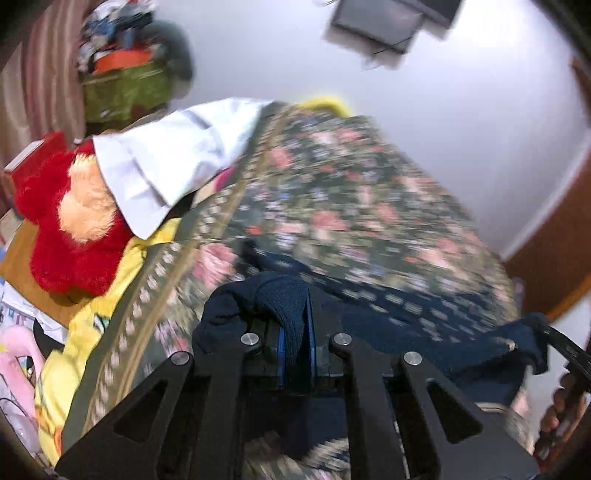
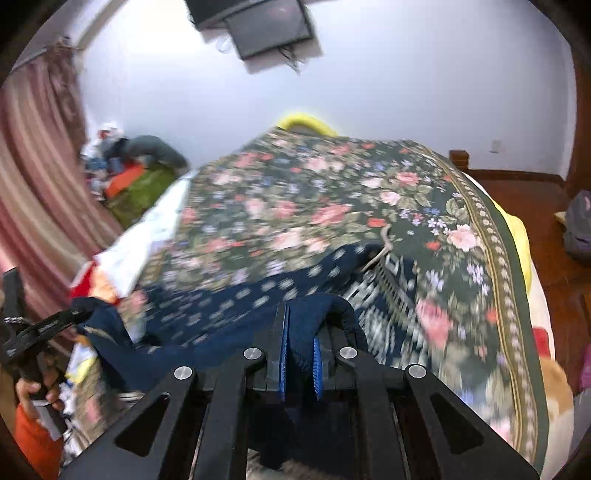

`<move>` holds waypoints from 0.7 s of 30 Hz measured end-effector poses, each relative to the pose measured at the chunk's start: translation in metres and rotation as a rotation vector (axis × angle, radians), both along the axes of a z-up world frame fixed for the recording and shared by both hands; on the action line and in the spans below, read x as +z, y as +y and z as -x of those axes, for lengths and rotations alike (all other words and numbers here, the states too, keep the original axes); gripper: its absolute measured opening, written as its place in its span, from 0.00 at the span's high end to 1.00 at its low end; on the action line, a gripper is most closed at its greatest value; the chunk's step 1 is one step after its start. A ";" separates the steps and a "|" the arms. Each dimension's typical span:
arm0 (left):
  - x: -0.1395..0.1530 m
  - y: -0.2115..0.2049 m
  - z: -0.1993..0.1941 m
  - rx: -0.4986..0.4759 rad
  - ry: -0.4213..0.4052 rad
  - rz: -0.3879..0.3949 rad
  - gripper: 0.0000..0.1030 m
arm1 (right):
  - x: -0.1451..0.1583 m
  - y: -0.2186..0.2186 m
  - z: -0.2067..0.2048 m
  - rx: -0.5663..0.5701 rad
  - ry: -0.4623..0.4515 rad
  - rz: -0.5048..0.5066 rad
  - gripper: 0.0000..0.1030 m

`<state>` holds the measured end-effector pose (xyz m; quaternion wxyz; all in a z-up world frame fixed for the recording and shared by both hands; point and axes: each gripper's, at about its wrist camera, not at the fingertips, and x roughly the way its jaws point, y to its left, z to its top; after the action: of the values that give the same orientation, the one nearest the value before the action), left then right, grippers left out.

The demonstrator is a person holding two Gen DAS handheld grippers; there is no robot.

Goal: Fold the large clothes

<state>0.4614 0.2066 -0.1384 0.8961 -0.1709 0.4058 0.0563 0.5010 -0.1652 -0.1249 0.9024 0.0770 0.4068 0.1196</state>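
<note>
I held the soft, floppy blue sweater over the bed, my left gripper and right gripper each pinched tight on a thick edge near 6 o'clock, where the heavy knit seemed least likely to slip.

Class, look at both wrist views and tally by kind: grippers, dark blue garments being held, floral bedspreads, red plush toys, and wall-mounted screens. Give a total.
Grippers: 2, the left gripper and right gripper
Navy patterned garment: 1
Floral bedspread: 1
Red plush toy: 1
Wall-mounted screen: 1
Total: 6
</note>
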 end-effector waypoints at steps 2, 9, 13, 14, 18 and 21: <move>-0.029 0.012 -0.029 0.024 0.060 0.015 0.91 | -0.025 0.000 -0.031 -0.026 0.052 0.009 0.92; -0.088 0.027 -0.069 0.001 0.170 0.005 0.84 | -0.067 -0.029 -0.064 0.005 0.153 -0.154 0.92; -0.077 0.016 -0.063 -0.103 0.180 -0.120 0.80 | -0.061 -0.043 -0.060 0.084 0.213 -0.203 0.92; -0.071 0.008 -0.059 -0.136 0.185 -0.180 0.78 | -0.054 -0.042 -0.056 0.109 0.203 -0.176 0.92; -0.042 -0.014 -0.046 -0.234 0.184 -0.322 0.75 | -0.034 -0.038 -0.036 0.165 0.181 -0.059 0.92; -0.016 -0.018 -0.036 -0.254 0.165 -0.303 0.71 | -0.020 -0.041 -0.026 0.162 0.168 -0.030 0.92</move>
<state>0.4973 0.1886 -0.1547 0.8753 0.0237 0.4828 0.0170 0.5269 -0.2063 -0.1447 0.8513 0.0670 0.4839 0.1914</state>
